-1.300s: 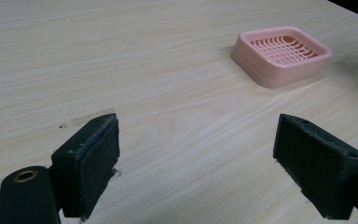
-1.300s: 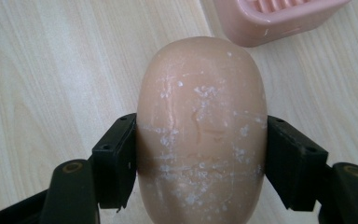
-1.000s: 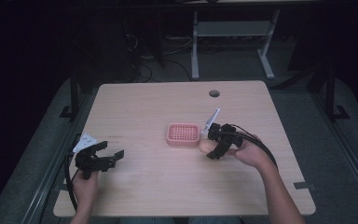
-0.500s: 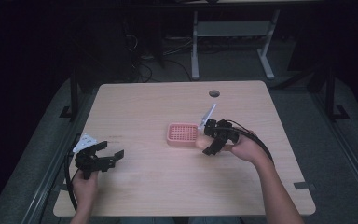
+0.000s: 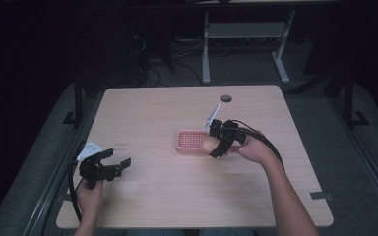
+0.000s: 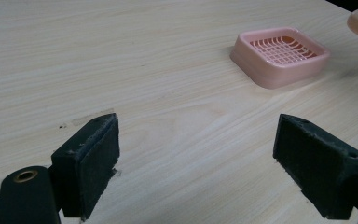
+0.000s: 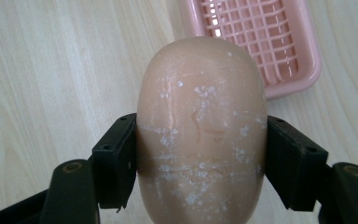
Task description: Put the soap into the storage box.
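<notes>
The left gripper [image 5: 109, 164] sits low near the table's near-left edge, jaws spread wide, gripped by the left hand [image 5: 89, 194]. The right gripper [image 5: 215, 142] is held out over mid-table, seemingly tipped downward, jaws clamped on a soap [image 7: 201, 130], right forearm [image 5: 288, 201] stretched forward.

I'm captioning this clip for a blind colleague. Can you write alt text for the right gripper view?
The right gripper clamps a peach-coloured oval bar of soap, flecked with white, between its two black jaws. Beyond the bar, a pink soap dish with a grid bottom sits on the pale wooden table; the soap's far end overlaps the dish's near edge in this view.
</notes>
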The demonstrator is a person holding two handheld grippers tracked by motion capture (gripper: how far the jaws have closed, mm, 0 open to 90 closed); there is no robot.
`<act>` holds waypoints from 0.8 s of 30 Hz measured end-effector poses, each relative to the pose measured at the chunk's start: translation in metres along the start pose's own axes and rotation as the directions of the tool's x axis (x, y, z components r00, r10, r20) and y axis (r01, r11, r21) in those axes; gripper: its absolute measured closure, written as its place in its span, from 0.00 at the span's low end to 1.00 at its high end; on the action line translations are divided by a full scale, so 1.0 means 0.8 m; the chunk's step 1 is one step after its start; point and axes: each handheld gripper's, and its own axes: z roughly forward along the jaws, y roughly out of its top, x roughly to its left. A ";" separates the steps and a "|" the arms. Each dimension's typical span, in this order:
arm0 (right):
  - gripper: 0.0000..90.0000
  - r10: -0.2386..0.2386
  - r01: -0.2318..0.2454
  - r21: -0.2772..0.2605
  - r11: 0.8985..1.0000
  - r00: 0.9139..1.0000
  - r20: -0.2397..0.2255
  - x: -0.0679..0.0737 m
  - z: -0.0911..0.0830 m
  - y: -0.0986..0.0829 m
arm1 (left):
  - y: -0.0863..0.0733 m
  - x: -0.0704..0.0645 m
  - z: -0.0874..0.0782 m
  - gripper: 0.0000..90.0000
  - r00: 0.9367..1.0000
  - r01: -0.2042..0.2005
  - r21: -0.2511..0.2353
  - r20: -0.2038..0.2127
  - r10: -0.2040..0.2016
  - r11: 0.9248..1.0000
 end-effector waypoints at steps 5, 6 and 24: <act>0.35 -0.006 0.006 0.002 1.000 1.000 -0.001 -0.005 0.001 0.011 | 0.000 0.000 -0.001 0.16 1.000 0.002 -0.001 0.000 -0.002 1.000; 0.35 -0.006 0.006 0.002 1.000 1.000 -0.001 -0.005 0.001 0.011 | 0.000 0.000 -0.001 0.16 1.000 0.002 -0.001 0.000 -0.002 1.000; 0.35 -0.026 0.026 -0.003 1.000 1.000 0.005 -0.020 0.002 0.050 | 0.000 0.002 -0.002 0.16 1.000 0.001 -0.005 0.002 -0.001 1.000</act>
